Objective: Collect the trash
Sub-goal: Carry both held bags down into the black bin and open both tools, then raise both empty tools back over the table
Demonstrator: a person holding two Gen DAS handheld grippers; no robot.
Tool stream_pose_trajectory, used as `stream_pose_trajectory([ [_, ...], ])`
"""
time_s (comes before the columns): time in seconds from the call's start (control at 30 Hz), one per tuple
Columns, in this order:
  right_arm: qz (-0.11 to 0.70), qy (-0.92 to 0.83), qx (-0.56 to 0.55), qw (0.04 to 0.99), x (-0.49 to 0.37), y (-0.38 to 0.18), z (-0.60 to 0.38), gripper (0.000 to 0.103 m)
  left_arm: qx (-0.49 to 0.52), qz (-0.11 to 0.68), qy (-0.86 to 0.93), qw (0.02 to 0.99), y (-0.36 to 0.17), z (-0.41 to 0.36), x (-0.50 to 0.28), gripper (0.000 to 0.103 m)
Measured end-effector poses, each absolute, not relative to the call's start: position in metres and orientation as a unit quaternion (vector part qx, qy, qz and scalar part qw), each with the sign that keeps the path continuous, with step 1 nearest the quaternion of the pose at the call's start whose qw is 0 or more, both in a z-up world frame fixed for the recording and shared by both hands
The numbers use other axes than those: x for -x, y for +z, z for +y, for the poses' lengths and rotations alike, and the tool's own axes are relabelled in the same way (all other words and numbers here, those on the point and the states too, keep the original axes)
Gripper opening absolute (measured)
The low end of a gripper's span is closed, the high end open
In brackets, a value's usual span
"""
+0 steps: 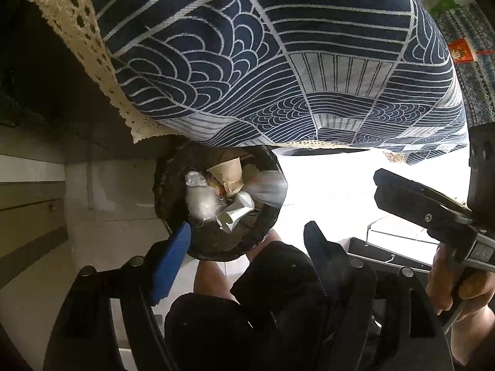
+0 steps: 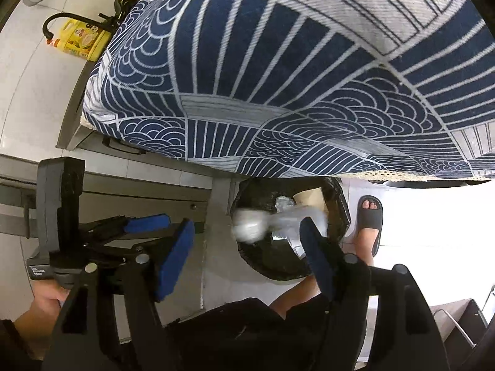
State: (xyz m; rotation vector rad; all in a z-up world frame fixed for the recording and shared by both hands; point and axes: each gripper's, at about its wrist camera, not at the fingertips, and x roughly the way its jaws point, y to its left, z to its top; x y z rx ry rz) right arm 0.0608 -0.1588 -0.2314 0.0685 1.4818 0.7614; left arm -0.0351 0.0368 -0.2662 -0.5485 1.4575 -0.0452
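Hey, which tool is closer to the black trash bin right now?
Left, though narrowly. The left tool hangs above the trash bin, framing it between open fingers; the right tool sits off to one side, also open.

you look down past a table draped in a navy-and-white patterned cloth [image 2: 278, 71] with a lace edge [image 1: 77, 27]. pale floor tiles [image 2: 34, 71] below, glare-washed at right. grey cabinet drawers [image 2: 130, 191] sit left.
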Motion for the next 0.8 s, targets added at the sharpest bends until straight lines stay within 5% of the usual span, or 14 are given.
stream_pose_trajectory([
  [0.8,0.609,0.332,-0.039,0.719,-0.062,-0.166,-0.177,0.071,0.245,0.607,-0.037,0.755,-0.2,0.041,0.03,0.073],
])
